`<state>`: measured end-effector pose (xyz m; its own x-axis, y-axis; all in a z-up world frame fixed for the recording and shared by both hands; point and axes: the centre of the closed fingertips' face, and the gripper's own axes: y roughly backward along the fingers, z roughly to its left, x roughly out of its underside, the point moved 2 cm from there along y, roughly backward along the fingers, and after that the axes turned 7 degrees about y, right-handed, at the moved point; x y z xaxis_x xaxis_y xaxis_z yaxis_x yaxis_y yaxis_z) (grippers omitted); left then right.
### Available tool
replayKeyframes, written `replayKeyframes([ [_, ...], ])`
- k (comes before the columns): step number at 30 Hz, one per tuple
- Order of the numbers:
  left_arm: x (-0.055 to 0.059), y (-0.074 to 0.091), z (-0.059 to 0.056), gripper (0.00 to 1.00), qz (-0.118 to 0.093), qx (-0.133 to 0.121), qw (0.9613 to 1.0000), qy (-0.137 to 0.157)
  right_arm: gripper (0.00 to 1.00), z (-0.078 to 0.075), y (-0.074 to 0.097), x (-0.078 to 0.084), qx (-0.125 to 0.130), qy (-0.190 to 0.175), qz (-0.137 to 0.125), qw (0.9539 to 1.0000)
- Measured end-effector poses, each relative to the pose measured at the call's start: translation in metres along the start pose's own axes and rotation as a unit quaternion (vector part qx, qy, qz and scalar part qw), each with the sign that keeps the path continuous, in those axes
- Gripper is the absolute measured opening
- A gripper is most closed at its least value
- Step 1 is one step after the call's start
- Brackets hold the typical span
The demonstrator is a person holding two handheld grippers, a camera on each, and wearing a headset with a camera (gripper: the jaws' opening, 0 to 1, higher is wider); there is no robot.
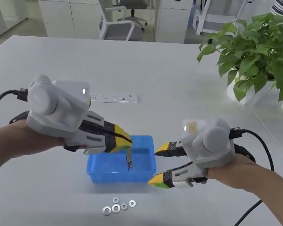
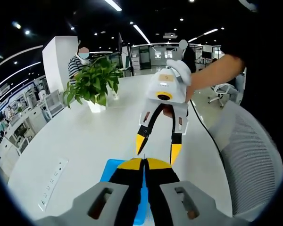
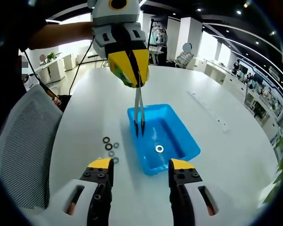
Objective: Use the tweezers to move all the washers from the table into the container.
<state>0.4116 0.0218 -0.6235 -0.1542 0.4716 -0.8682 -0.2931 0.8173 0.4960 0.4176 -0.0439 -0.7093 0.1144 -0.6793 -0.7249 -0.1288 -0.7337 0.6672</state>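
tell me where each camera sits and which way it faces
Head view: on the headset, looking forward and down at the table; hands show, holding the left gripper and right gripper.
Left gripper view: on the left gripper, looking along its shut jaws across the table at the open right gripper and the arm holding it.
Right gripper view: on the right gripper, looking between its open jaws at the left gripper, tweezers and blue container.
Shared: head and right gripper views both show the blue container, tweezers and washers.
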Motion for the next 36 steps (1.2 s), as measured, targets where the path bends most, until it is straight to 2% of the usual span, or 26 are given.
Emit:
replayKeyframes([
  [8,-0.004,0.002,-0.011,0.05,-0.003,0.003,1.0000,-0.004,0.63,0.008,0.009,0.004,0.017,-0.015,-0.006,0.9997],
  [17,-0.003,-0.001,-0.025,0.05,-0.004,0.011,0.9999,-0.004,0.71,0.019,0.015,0.009,0.024,-0.027,-0.009,0.9993],
  [22,0.001,-0.005,-0.032,0.05,-0.003,0.017,0.9998,-0.004,0.71,0.023,0.016,0.012,0.024,-0.032,-0.009,0.9992],
  [27,0.006,-0.009,-0.035,0.05,-0.002,0.021,0.9998,-0.001,0.72,0.027,0.016,0.015,0.026,-0.025,-0.015,0.9993],
  [36,0.017,-0.016,-0.039,0.05,0.002,0.028,0.9996,0.008,0.72,0.030,0.013,0.021,0.026,-0.032,-0.014,0.9991],
])
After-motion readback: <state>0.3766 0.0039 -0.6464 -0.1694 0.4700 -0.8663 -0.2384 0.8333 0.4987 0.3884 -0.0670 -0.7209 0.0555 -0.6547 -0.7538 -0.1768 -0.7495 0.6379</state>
